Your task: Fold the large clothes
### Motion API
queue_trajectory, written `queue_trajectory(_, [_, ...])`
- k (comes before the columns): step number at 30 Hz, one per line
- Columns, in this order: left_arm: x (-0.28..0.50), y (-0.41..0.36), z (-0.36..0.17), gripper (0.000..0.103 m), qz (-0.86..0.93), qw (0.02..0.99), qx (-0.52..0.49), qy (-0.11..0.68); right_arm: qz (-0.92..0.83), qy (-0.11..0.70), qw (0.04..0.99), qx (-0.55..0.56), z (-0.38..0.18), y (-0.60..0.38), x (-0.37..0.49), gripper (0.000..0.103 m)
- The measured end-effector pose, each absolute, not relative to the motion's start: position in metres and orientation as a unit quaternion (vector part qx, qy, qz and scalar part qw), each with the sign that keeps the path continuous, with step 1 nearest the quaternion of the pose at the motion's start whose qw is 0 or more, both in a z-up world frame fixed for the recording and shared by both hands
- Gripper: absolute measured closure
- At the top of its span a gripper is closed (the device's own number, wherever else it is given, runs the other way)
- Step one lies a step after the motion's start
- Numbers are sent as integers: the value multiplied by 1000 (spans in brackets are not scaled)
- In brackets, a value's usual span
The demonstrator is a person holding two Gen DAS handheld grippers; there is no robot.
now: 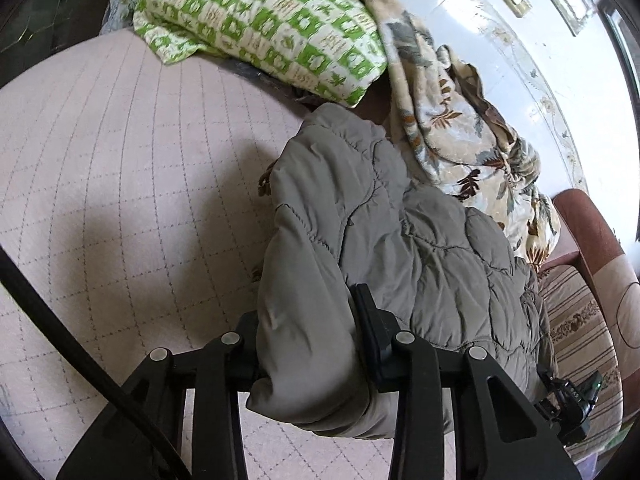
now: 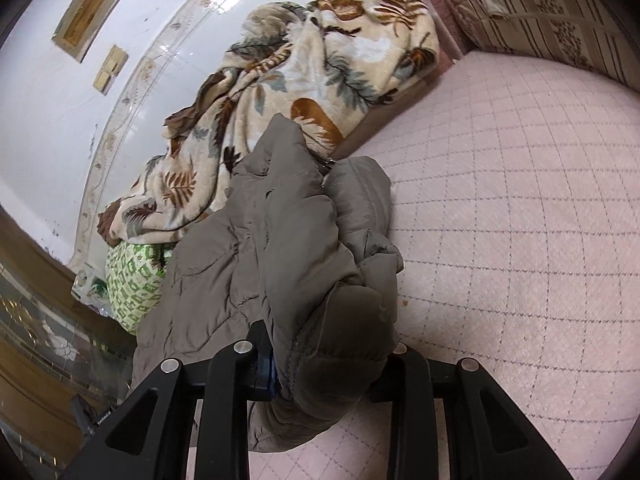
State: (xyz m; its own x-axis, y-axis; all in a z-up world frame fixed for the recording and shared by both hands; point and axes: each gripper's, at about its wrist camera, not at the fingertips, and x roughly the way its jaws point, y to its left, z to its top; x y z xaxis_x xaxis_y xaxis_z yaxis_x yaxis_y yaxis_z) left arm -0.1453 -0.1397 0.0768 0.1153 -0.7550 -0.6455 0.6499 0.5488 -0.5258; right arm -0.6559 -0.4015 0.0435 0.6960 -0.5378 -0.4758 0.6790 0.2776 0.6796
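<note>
A grey-brown quilted puffer jacket (image 1: 360, 232) lies bunched on a pink quilted bed cover (image 1: 120, 168). My left gripper (image 1: 308, 340) is shut on a thick fold of the jacket, which bulges between its black fingers (image 1: 370, 320). In the right wrist view the same jacket (image 2: 272, 248) is heaped in front of me, and my right gripper (image 2: 324, 364) is shut on another fold of it. The right gripper's own right finger is mostly hidden by fabric. The other gripper (image 1: 572, 400) shows at the lower right of the left wrist view.
A green-and-white patterned pillow (image 1: 260, 28) and a cream leaf-print blanket (image 1: 452, 128) lie beyond the jacket against a white wall (image 1: 500, 48). A striped cushion (image 2: 540, 12) sits at the bed's end. The pink cover (image 2: 520, 240) spreads to the right. A black cable (image 1: 60, 320) crosses lower left.
</note>
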Motion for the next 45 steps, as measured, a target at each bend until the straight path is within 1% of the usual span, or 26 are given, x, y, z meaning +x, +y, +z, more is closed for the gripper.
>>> queue_trajectory(7, [-157, -123, 94, 68, -483, 743, -53, 461, -372, 81, 807, 452, 59, -381, -666, 71])
queue_trajectory(17, [-188, -74, 97, 68, -482, 740, -56, 465, -368, 89, 814, 442, 63, -333, -691, 71])
queue_trajectory(24, [-213, -38, 92, 68, -484, 738, -49, 469, -370, 95, 806, 453, 44, -299, -716, 71])
queue_trajectory(31, [-224, -20, 79, 68, -474, 739, -35, 477, -384, 114, 792, 460, 27, -283, -727, 71])
queue_trajectory(34, [-220, -22, 68, 65, -459, 740, -30, 491, -397, 131, 779, 467, 13, -286, -728, 71])
queue_trajectory(36, [-217, -24, 59, 60, -443, 742, -21, 502, -405, 145, 767, 476, 2, -290, -727, 71])
queue_trajectory(37, [-216, -26, 56, 59, -438, 742, -20, 508, -407, 150, 761, 482, -3, -293, -727, 70])
queue_trajectory(38, [-215, -27, 52, 55, -431, 742, -18, 513, -407, 153, 754, 492, -9, -295, -728, 68])
queue_trajectory(40, [-213, -28, 50, 49, -421, 744, -16, 518, -404, 153, 747, 505, -16, -297, -732, 59])
queue_trajectory(41, [-212, -26, 49, 43, -416, 745, -18, 520, -402, 152, 744, 512, -18, -299, -734, 56])
queue_trajectory(42, [-209, -24, 48, 36, -408, 745, -24, 526, -397, 145, 736, 529, -21, -300, -739, 48])
queue_trajectory(43, [-205, -20, 46, 35, -405, 743, -36, 531, -392, 142, 729, 543, -24, -301, -743, 41])
queue_trajectory(45, [-198, -11, 43, 34, -402, 734, -69, 544, -384, 132, 714, 570, -26, -302, -755, 38])
